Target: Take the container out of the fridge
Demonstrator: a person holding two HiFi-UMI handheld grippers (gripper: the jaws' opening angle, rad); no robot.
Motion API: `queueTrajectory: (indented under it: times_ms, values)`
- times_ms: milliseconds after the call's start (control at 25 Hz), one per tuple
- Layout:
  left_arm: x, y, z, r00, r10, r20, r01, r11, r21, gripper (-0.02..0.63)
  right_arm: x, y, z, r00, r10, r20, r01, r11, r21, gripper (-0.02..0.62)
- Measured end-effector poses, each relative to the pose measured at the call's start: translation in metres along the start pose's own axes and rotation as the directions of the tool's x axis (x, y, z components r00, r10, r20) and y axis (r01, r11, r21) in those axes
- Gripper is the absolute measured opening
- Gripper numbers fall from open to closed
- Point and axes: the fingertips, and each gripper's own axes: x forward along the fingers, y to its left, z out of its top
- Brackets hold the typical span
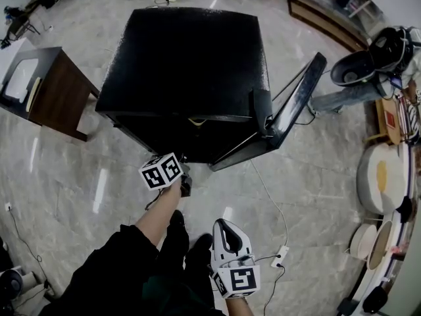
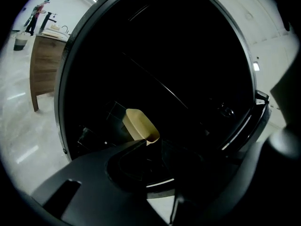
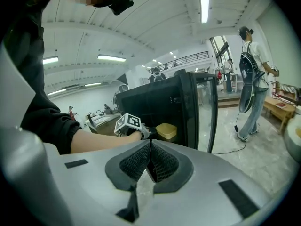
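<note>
- Black fridge (image 1: 191, 58) fills top centre of head view, its door (image 1: 296, 104) swung open twd the right of frame
- Left gripper (image 1: 185, 180) sits just below fridge's open front, centre of head view, on a bare forearm (image 1: 158, 216)
- In left gripper view the tongs (image 2: 153, 145) are apart, w/ pale floor showing between them at bottom centre; nothing clamped
- Tan container (image 2: 140, 125) sits inside the dark fridge (image 2: 164, 69), centre of that view, its near end right at the left-hand tong's tip; touching or not, can't tell
- Right gripper view shows same thing from behind: container (image 3: 165, 131) on a shelf inside fridge (image 3: 155, 102), just right of left gripper (image 3: 142, 134), w/ glass door (image 3: 207, 112) to its right
- Right gripper (image 1: 222, 226) is at bottom centre of head view, well apart from fridge; its tongs (image 3: 150, 142) are pressed together, nothing between
- Wooden table (image 1: 56, 87) at upper left of head view; a person (image 1: 368, 71) at upper right
- White power strip (image 1: 281, 252) lies on marble floor (image 1: 79, 176), lower right of centre
</note>
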Motion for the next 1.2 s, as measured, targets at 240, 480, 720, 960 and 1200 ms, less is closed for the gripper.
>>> queueTrajectory:
  times_ms: [240, 480, 720, 960, 1200]
  values:
    - [0.027, 0.008, -0.006, 1.000, -0.003, 0.017, 0.005, 0.995, -0.101, 0.106, -0.007, -0.012, -0.018, 0.999, -0.027, -0.033, 0.028, 0.999, 0.027, 0.035]
    - [0.054, 0.023, -0.007, 0.999, 0.032, 0.035, -0.023, 0.971, -0.239, 0.127, -0.013, -0.024, -0.026, 0.997, -0.053, -0.049, 0.055, 0.998, 0.042, 0.035]
    - [0.074, 0.033, -0.003, 0.995, 0.084, 0.061, -0.058, 0.936, -0.348, 0.134, -0.018, -0.032, -0.039, 0.995, -0.063, -0.076, 0.067, 0.996, 0.056, 0.035]
    - [0.091, 0.034, -0.002, 0.992, 0.111, 0.062, -0.082, 0.933, -0.350, 0.137, -0.025, -0.041, -0.045, 0.993, -0.077, -0.090, 0.082, 0.995, 0.058, 0.035]
    - [0.108, 0.037, -0.003, 0.990, 0.131, 0.043, -0.108, 0.930, -0.352, 0.143, -0.036, -0.055, -0.053, 0.989, -0.103, -0.105, 0.111, 0.991, 0.072, 0.035]
